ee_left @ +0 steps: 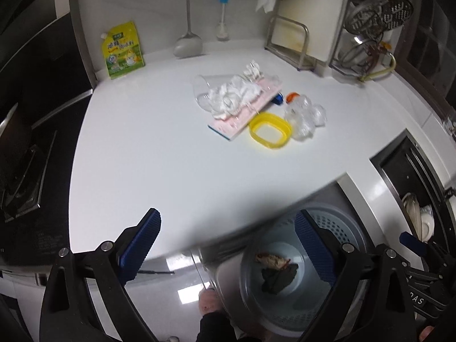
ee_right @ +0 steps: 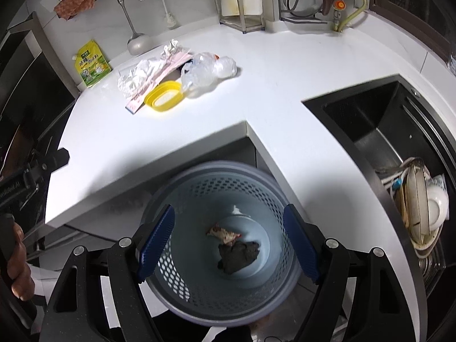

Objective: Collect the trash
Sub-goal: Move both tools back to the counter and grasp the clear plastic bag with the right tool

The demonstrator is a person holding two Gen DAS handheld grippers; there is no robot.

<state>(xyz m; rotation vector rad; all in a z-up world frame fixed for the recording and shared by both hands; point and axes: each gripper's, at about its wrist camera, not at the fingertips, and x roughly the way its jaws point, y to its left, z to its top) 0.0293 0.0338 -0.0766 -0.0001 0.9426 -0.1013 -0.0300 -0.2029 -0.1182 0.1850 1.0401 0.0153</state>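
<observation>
A pile of trash lies on the white counter (ee_left: 142, 142): crumpled white paper (ee_left: 230, 94), a pink flat box (ee_left: 245, 111), a clear plastic cup (ee_left: 201, 88), a yellow lid (ee_left: 270, 129) and a crushed clear bottle (ee_left: 306, 115). The pile also shows in the right wrist view, with the yellow lid (ee_right: 164, 96) and the bottle (ee_right: 205, 74). A blue-grey perforated bin (ee_right: 222, 242) stands on the floor below the counter edge, holding a dark scrap (ee_right: 238, 252) and a wrapper (ee_right: 223, 233). My left gripper (ee_left: 228, 245) is open and empty at the counter's near edge. My right gripper (ee_right: 229, 242) is open and empty above the bin.
A yellow-green pouch (ee_left: 122, 50) leans on the back wall. A ladle (ee_left: 188, 42) and a brush (ee_left: 222, 28) hang there. A rack with a cutting board (ee_left: 296, 42) stands at the back right. A dark sink (ee_right: 384, 142) with dishes (ee_right: 421, 208) lies to the right. A stove (ee_left: 22, 171) is on the left.
</observation>
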